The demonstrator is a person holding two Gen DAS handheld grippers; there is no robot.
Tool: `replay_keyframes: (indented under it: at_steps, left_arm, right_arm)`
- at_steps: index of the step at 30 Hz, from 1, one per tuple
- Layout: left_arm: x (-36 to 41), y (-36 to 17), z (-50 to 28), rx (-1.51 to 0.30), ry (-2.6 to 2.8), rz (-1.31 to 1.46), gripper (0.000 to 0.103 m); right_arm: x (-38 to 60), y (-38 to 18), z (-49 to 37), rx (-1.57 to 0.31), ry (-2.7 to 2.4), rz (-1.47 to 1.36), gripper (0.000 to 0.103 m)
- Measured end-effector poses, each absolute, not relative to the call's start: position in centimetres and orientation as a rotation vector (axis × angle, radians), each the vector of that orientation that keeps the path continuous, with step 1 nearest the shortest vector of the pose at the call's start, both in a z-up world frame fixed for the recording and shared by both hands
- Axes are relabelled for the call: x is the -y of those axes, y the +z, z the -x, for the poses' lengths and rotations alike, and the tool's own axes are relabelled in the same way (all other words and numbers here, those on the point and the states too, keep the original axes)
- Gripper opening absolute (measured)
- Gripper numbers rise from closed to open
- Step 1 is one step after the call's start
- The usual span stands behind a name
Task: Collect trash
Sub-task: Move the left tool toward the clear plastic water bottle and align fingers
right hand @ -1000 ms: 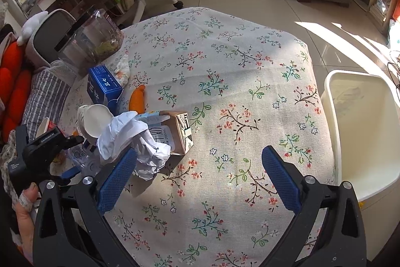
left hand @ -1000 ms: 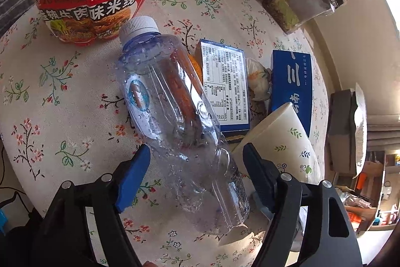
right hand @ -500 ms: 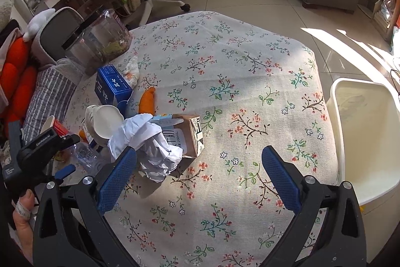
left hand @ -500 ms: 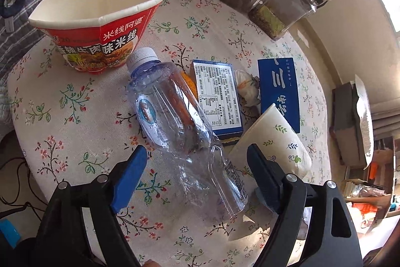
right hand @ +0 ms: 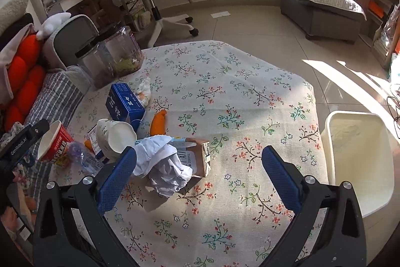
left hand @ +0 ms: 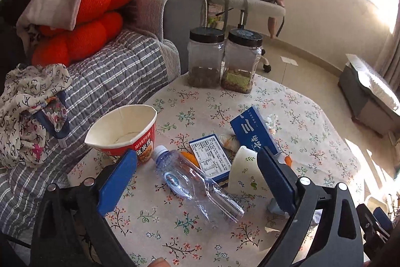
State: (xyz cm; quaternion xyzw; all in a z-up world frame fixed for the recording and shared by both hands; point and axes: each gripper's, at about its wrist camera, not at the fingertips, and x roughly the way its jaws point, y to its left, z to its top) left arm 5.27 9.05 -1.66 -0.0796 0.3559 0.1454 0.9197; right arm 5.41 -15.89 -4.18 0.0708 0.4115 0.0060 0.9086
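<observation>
Jaws of the left gripper [left hand: 197, 174] stand wide apart, having just been opening, and nothing is clamped; the clear plastic bottle [left hand: 197, 188] lies on its side on the floral tablecloth [left hand: 312, 121], seen between the blue pads but below them, not touched. The right gripper [right hand: 198, 178] is likewise spread with nothing held; a crumpled white paper [right hand: 163, 170] sits near its left pad, against a small brown carton [right hand: 200, 159].

By the look of it, the collecting is at its start: the trash is still clustered on the table and the white bin [right hand: 360, 159], beside the table's edge, looks empty. The next move probably calls for lowering one gripper over a piece, closing across its narrow side, then carrying it to the bin.

Around the bottle lie a red noodle bowl [left hand: 125, 134] printed with Chinese characters, partly "米线", a blue box [left hand: 255, 131] with white characters, a blue-edged packet [left hand: 210, 158] of fine print too small to read, and a tipped paper cup [left hand: 243, 174]. The carton shows "200mL". The left gripper's body reads "GenRobot.AI" in the right wrist view.
</observation>
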Motion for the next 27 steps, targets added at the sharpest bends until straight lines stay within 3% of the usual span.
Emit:
replay_keyframes:
  at_steps: [6, 15, 24, 27]
  left_arm:
    - [-9.1, -1.7, -5.1, -0.749, 0.250, 0.193, 0.096]
    - [-10.0, -4.1, -6.0, -0.854, 0.203, 0.294, 0.096]
    - [-6.5, -0.5, -3.9, -0.673, 0.242, 0.085, 0.096]
    - [-6.4, -0.4, -3.9, -0.711, 0.198, 0.121, 0.096]
  right_arm:
    - [15.1, -2.9, -4.7, -0.756, 0.010, -0.069, 0.096]
    - [14.9, -3.5, -4.9, -0.792, 0.031, -0.091, 0.096]
    - [15.5, -1.6, -3.5, -0.705, 0.042, -0.115, 0.096]
    - [15.7, -1.2, -3.1, -0.692, 0.048, -0.114, 0.096]
